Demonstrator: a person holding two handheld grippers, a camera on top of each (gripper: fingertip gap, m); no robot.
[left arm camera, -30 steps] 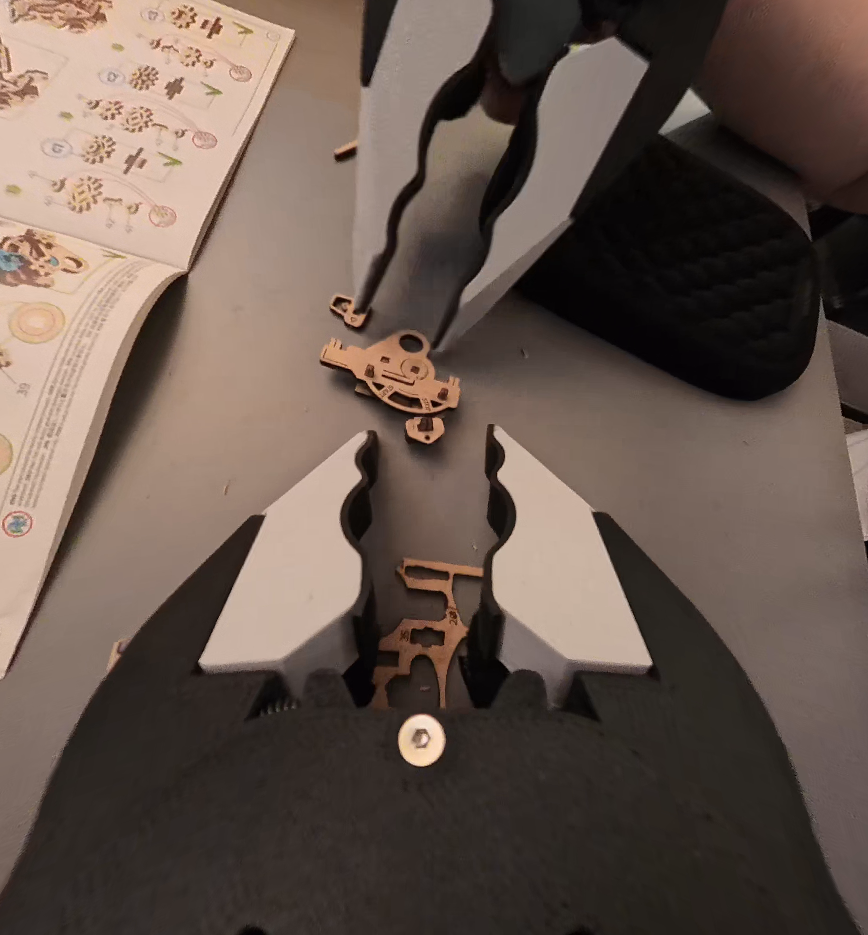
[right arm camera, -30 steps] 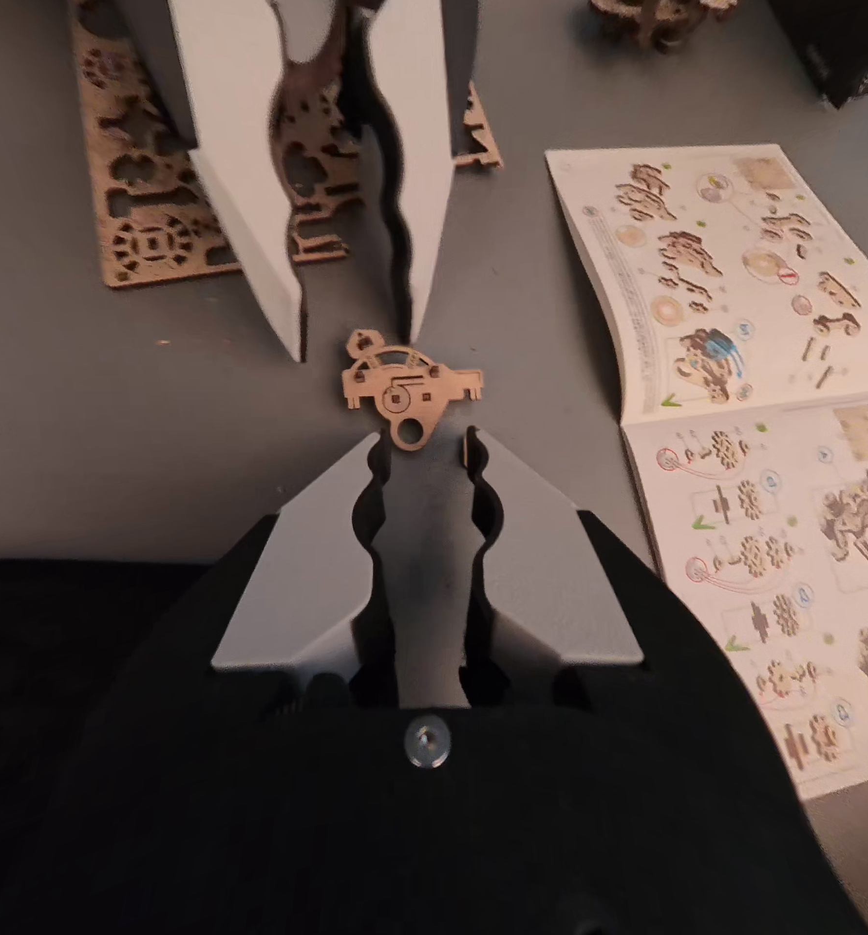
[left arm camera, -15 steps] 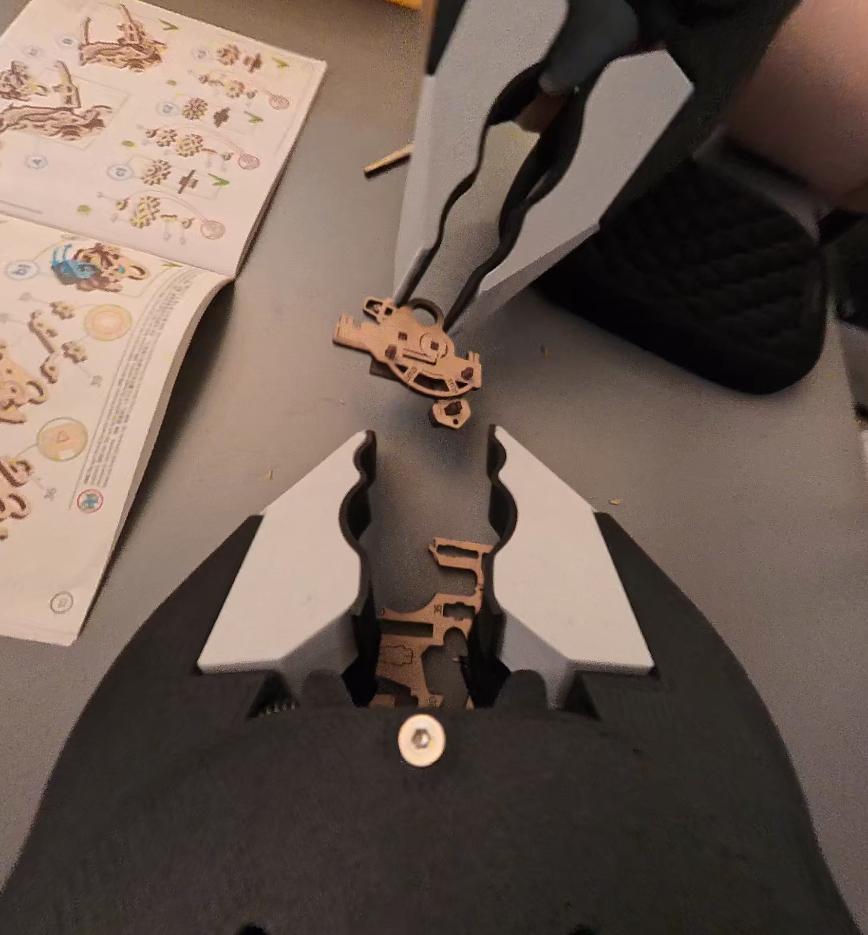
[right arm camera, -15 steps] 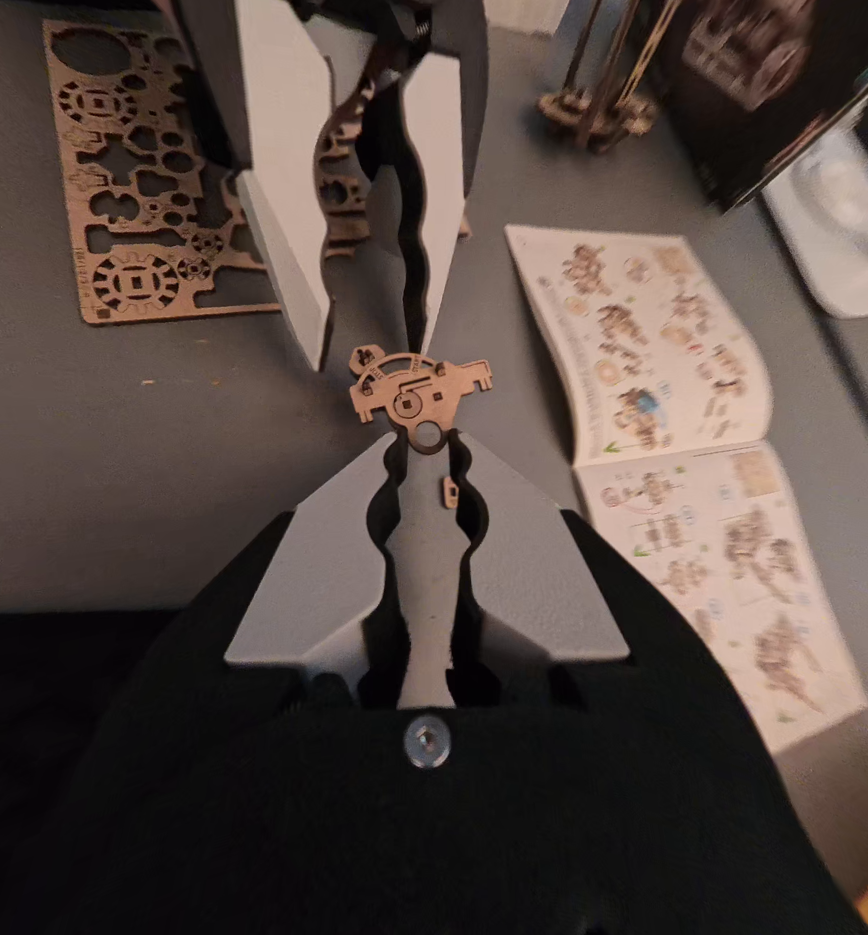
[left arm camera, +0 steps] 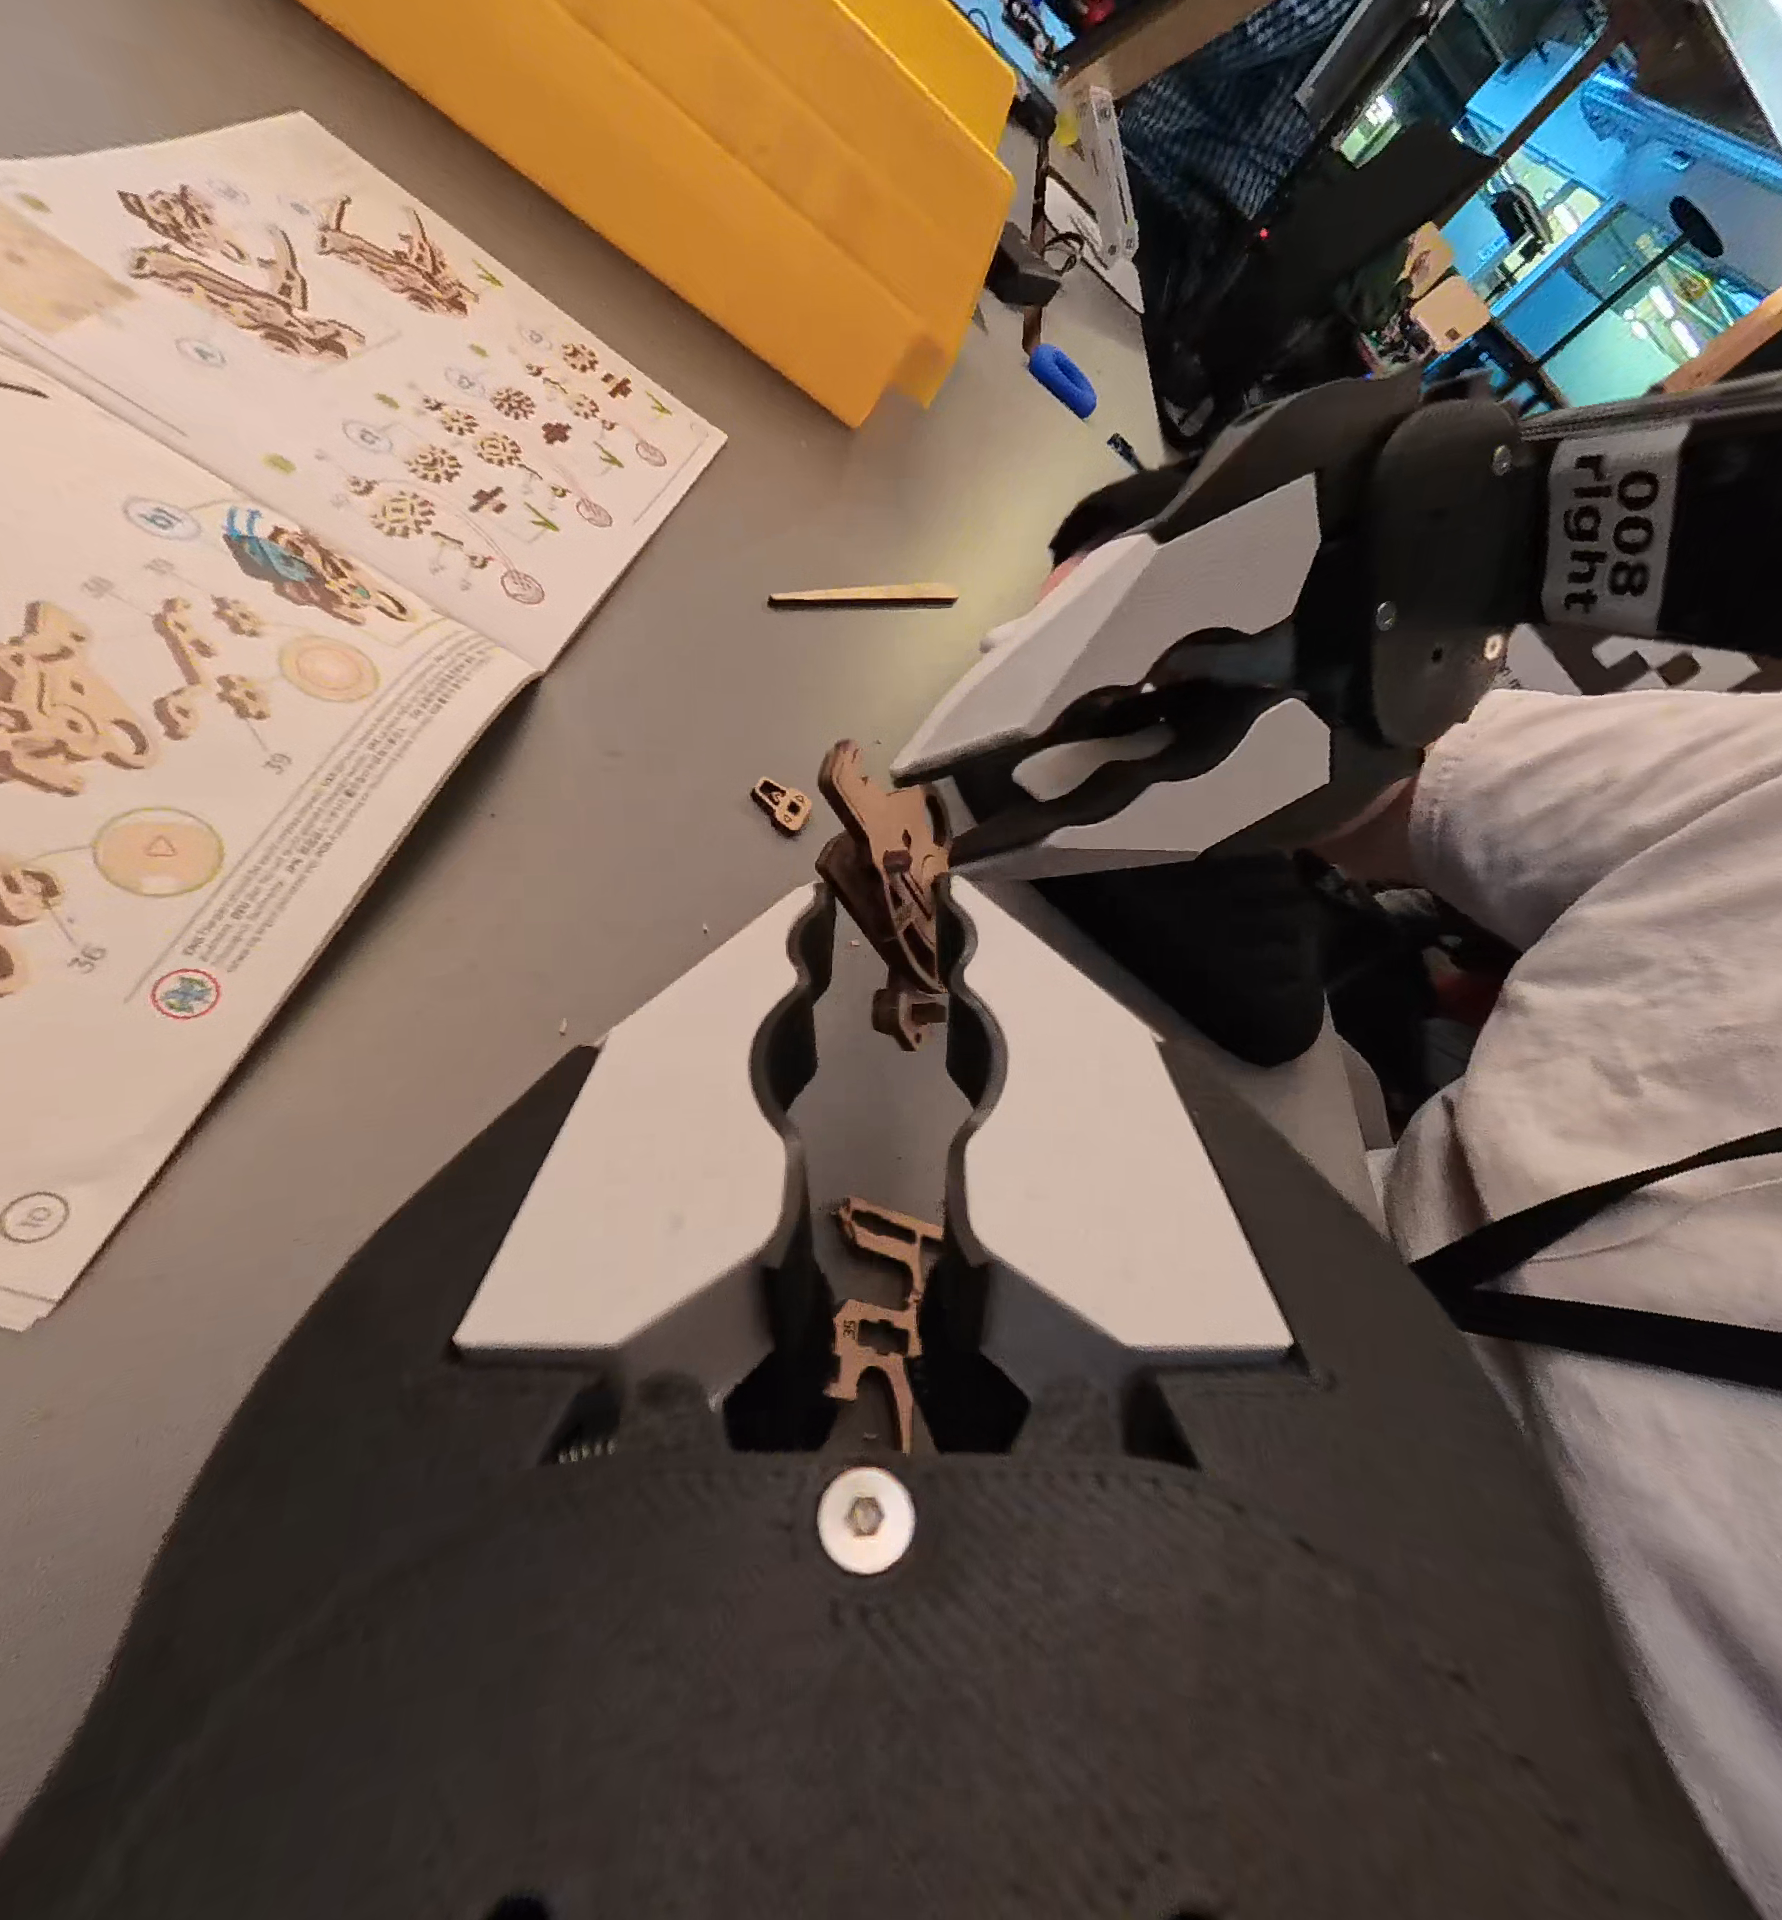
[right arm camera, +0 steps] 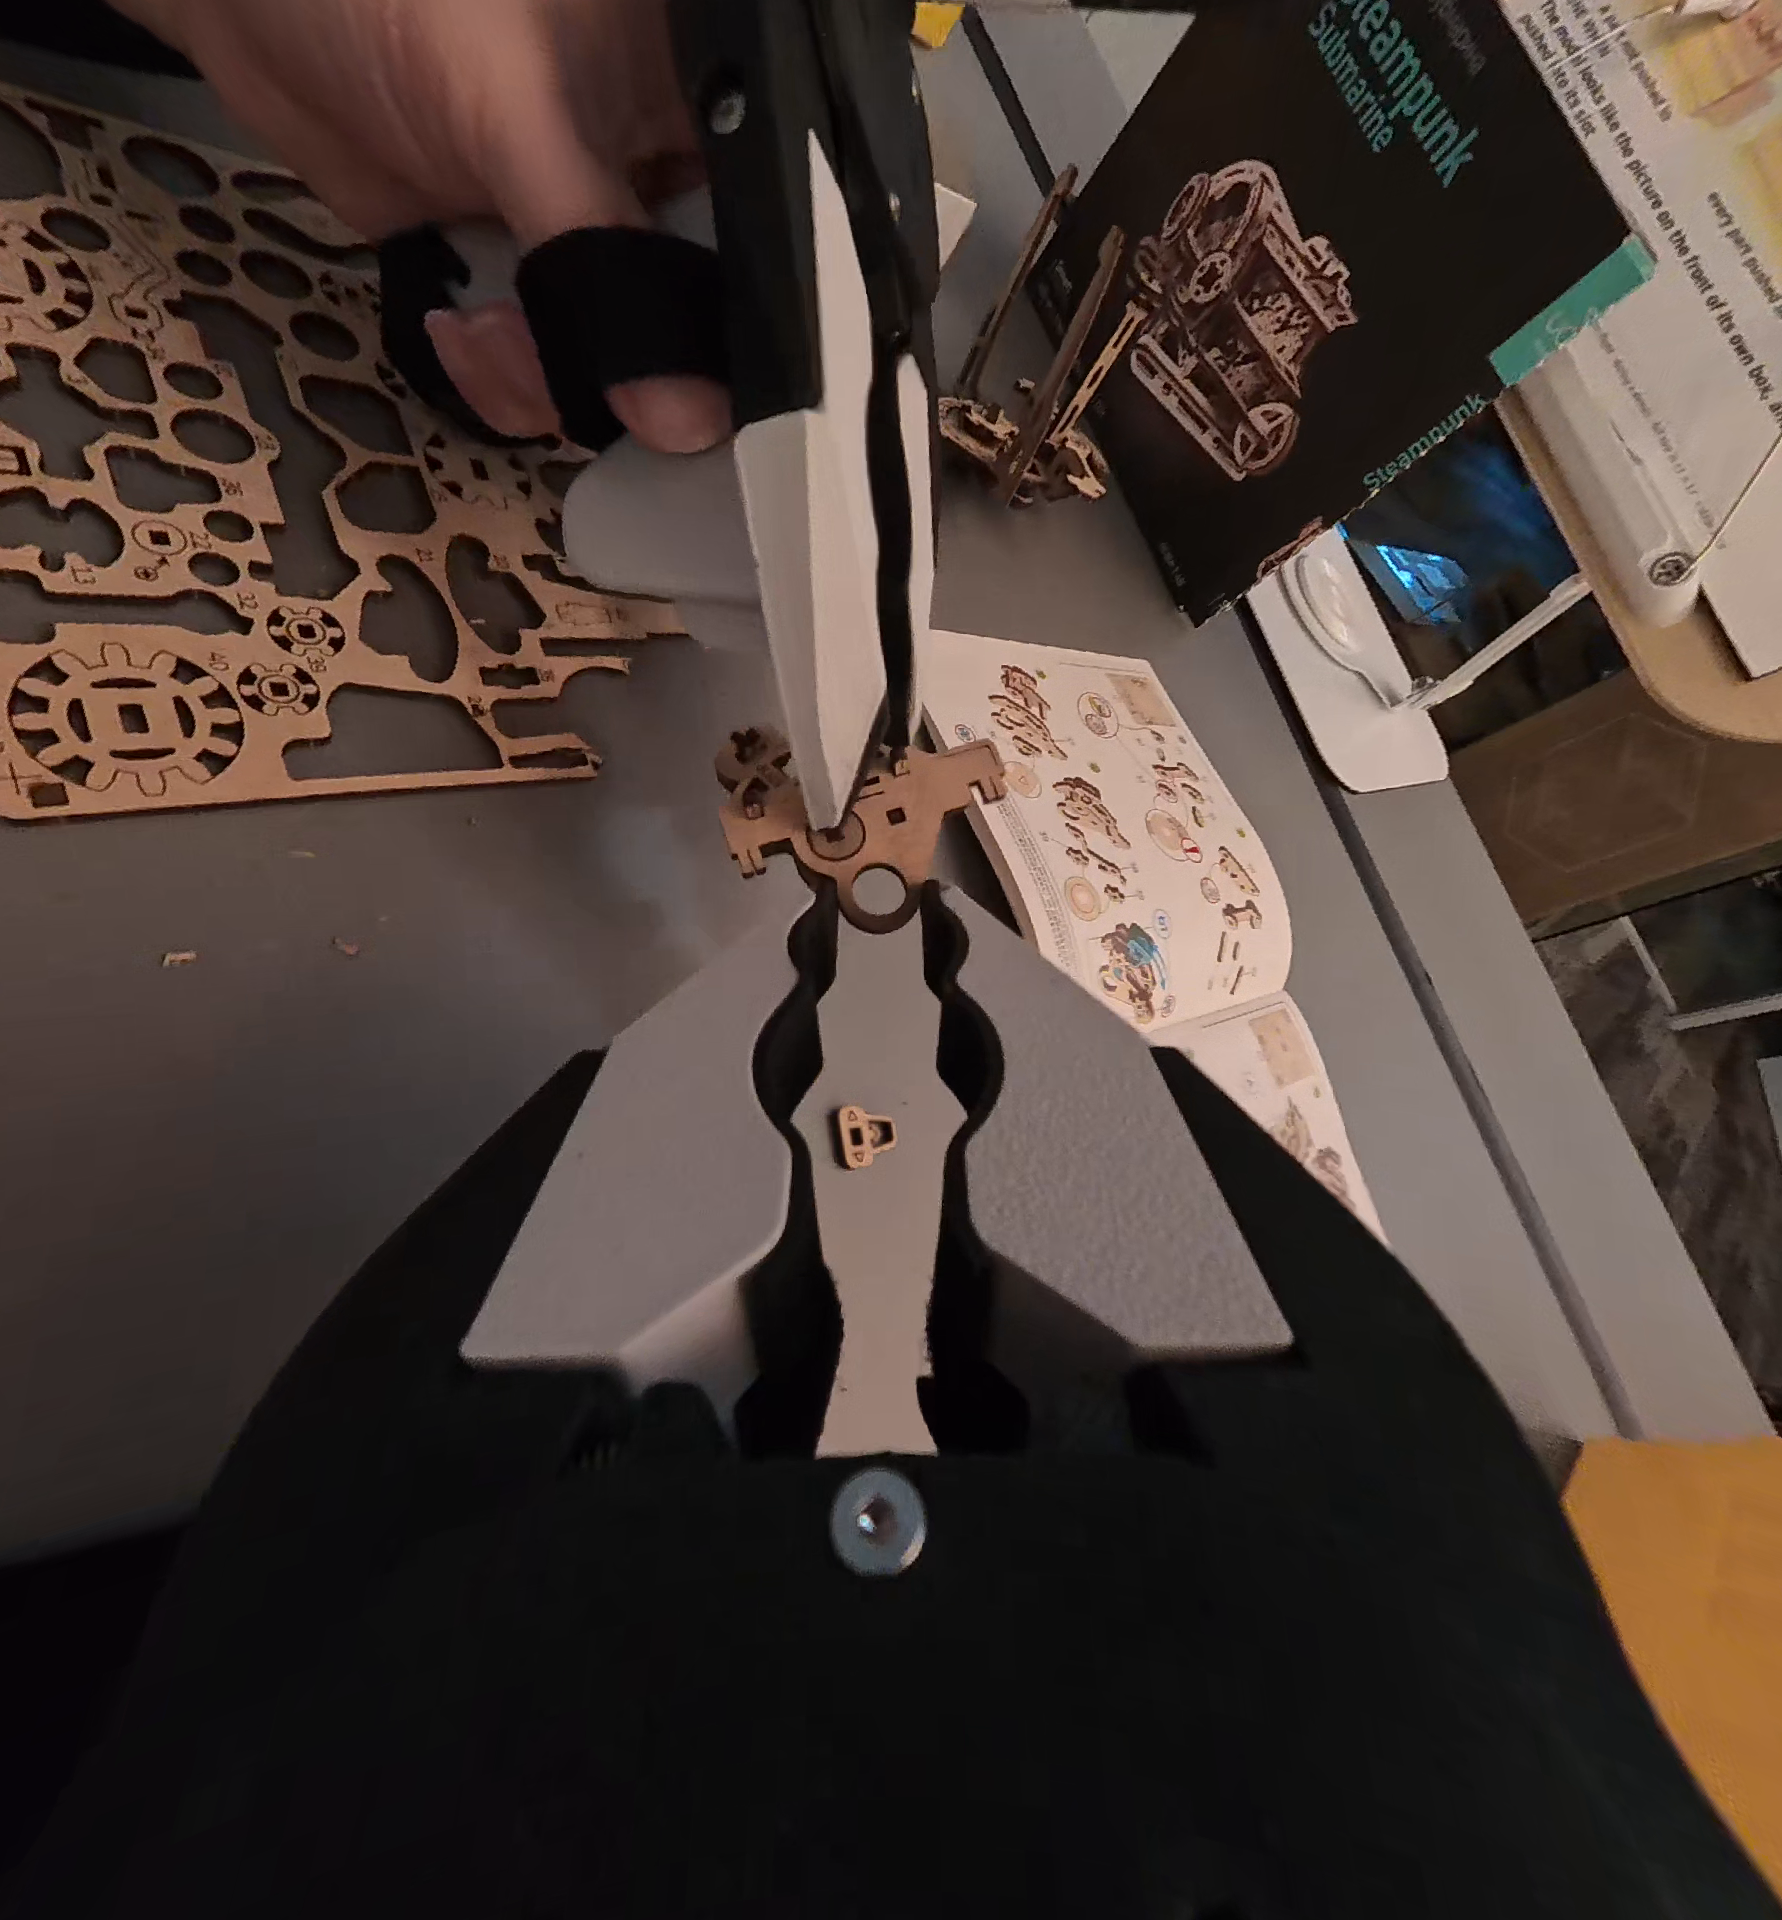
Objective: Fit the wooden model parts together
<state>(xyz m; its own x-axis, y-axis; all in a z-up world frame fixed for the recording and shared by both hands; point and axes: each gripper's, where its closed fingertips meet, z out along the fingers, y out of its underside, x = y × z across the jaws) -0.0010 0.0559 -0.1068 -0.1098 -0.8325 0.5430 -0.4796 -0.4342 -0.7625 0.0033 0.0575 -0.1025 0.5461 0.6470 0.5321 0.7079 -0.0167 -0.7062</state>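
A flat wooden assembly (left arm camera: 887, 852) with a ring at one end is held up off the grey table. My right gripper (right arm camera: 873, 909) is shut on its ring, and the plate (right arm camera: 923, 810) faces that camera. My left gripper (left arm camera: 884, 899) has its tips closed around the same assembly from the other side. It comes down from the top in the right wrist view (right arm camera: 866, 795). The right gripper reaches in from the right in the left wrist view (left arm camera: 923, 810). A second wooden piece (left arm camera: 882, 1320) sits wedged deep between the left fingers. A small loose part (right arm camera: 863, 1136) lies on the table.
An open instruction booklet (left arm camera: 243, 623) lies left, with a yellow bin (left arm camera: 710, 177) behind it and a wood sliver (left arm camera: 863, 596) nearby. In the right wrist view are a punched-out wooden sheet (right arm camera: 191, 520), a half-built model (right arm camera: 1032, 416) and a dark box (right arm camera: 1334, 281). A person's white shirt (left arm camera: 1645, 1039) is close. My left and right fingertips are right by each other. My left gripper's tips are some 20 centimetres from the half-built model (right arm camera: 1032, 416).
The right gripper shut on the assembly's ring and lifted it off the table. The left gripper narrowed and its tips closed around the raised assembly. The small part stayed on the table.
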